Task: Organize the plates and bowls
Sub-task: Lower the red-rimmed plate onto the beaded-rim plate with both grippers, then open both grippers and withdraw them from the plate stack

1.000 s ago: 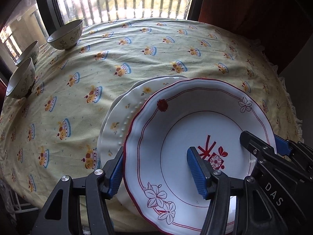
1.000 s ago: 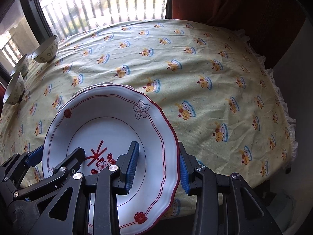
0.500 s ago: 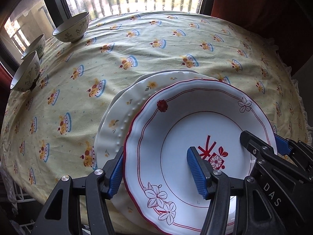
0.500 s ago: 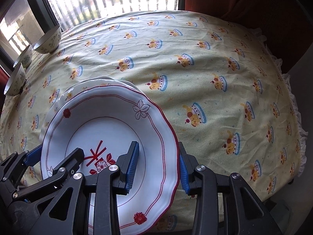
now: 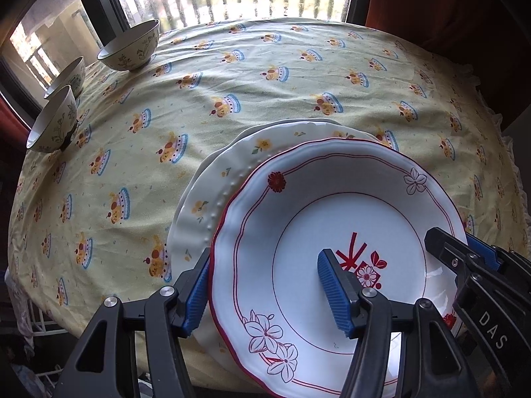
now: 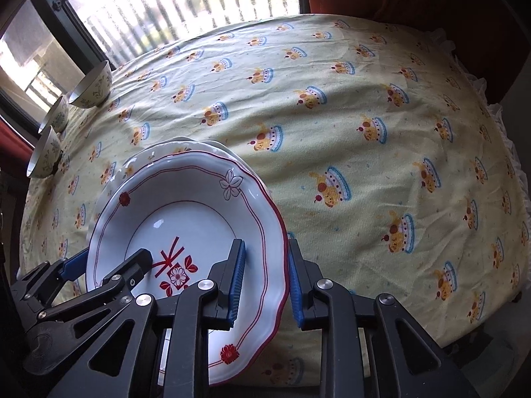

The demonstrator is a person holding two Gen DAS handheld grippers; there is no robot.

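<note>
The yellow tablecloth [image 5: 252, 106] is carrying three bowls [image 5: 131, 46] well apart at its far left edge, while the red-rimmed plate [image 5: 332, 219] is lying near the front, overlapping a cream plate [image 5: 232, 165] beneath it. The left gripper [image 5: 265, 293] is straddling the red-rimmed plate's left rim with jaws standing apart, one pad outside against the rim, the other inside over the well. The right gripper [image 6: 265, 285] is closing on the opposite rim, which is passing between its pads, seemingly not yet pinched.

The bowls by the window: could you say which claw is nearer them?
Left. The left claw straddles the red-rimmed plate on the rim facing the bowls; the right claw is closing over its opposite rim.
</note>
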